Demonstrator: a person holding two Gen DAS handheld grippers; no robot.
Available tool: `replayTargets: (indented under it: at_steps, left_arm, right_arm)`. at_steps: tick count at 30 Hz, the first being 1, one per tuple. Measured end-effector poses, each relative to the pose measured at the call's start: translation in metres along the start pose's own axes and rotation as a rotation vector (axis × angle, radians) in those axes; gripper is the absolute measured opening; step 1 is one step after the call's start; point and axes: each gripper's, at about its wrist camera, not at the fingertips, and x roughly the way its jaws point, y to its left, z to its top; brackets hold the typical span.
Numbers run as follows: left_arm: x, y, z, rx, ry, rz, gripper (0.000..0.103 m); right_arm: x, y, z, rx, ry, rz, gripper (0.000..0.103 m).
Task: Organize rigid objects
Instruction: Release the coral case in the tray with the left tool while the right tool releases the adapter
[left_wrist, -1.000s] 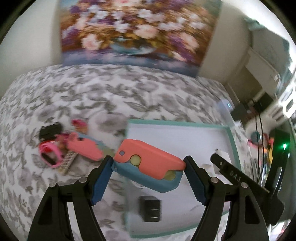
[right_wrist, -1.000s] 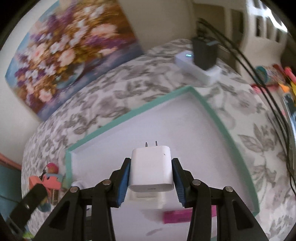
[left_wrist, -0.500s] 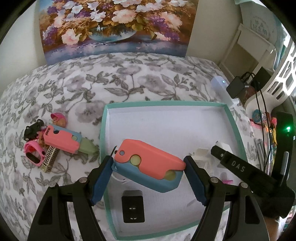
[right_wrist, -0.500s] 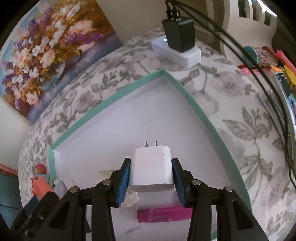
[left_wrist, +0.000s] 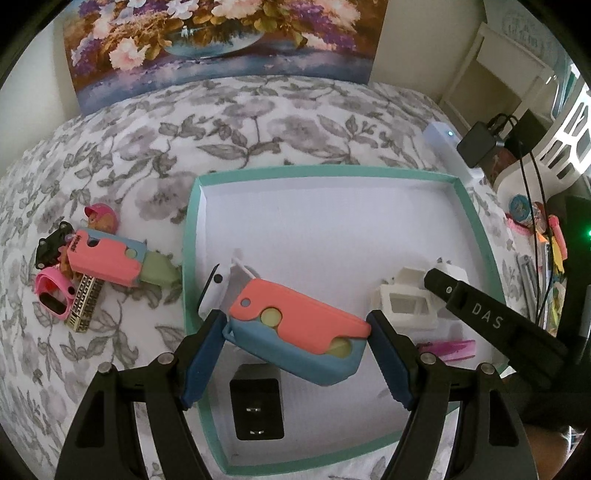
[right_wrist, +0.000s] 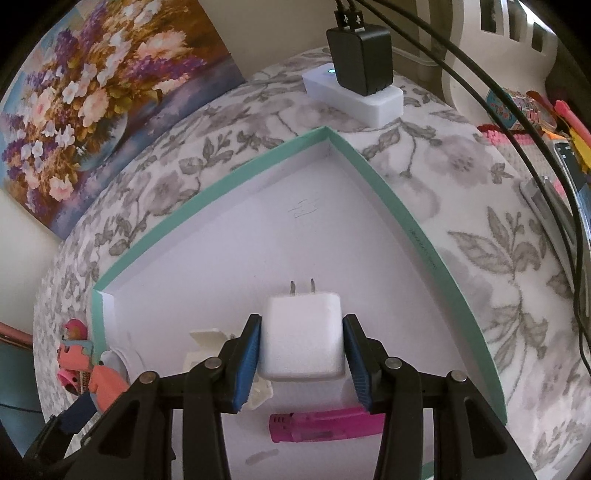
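Note:
My left gripper (left_wrist: 297, 341) is shut on a pink-and-blue case (left_wrist: 295, 336) and holds it over the teal-rimmed white tray (left_wrist: 476, 236). My right gripper (right_wrist: 301, 354) is shut on a white plug charger (right_wrist: 301, 341), prongs pointing forward, low inside the same tray (right_wrist: 388, 192). In the tray lie a black charger (left_wrist: 256, 406), a white frame piece (left_wrist: 406, 304), a pink lighter (right_wrist: 325, 424) and a white earbud case (left_wrist: 214, 290). A second pink-and-blue case (left_wrist: 107, 260) lies left of the tray.
Left of the tray lie a pink watch (left_wrist: 53, 297), a black clip (left_wrist: 50, 245), a small doll head (left_wrist: 101, 218) and a gold bar (left_wrist: 85, 306). A white power strip with a black adapter (right_wrist: 360, 74) sits behind the tray. Cables and stationery crowd the right.
Both grippers have moved forward and down over the tray with their loads. The left one came in from the left pile.

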Motion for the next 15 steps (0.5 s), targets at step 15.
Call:
replayTargets:
  at_steps: [15]
  left_arm:
    - [-0.019, 0.006, 0.007, -0.008, -0.031, -0.011, 0.078]
  right_arm:
    - [-0.006, 0.008, 0.006, -0.034, -0.011, -0.029, 0.069]
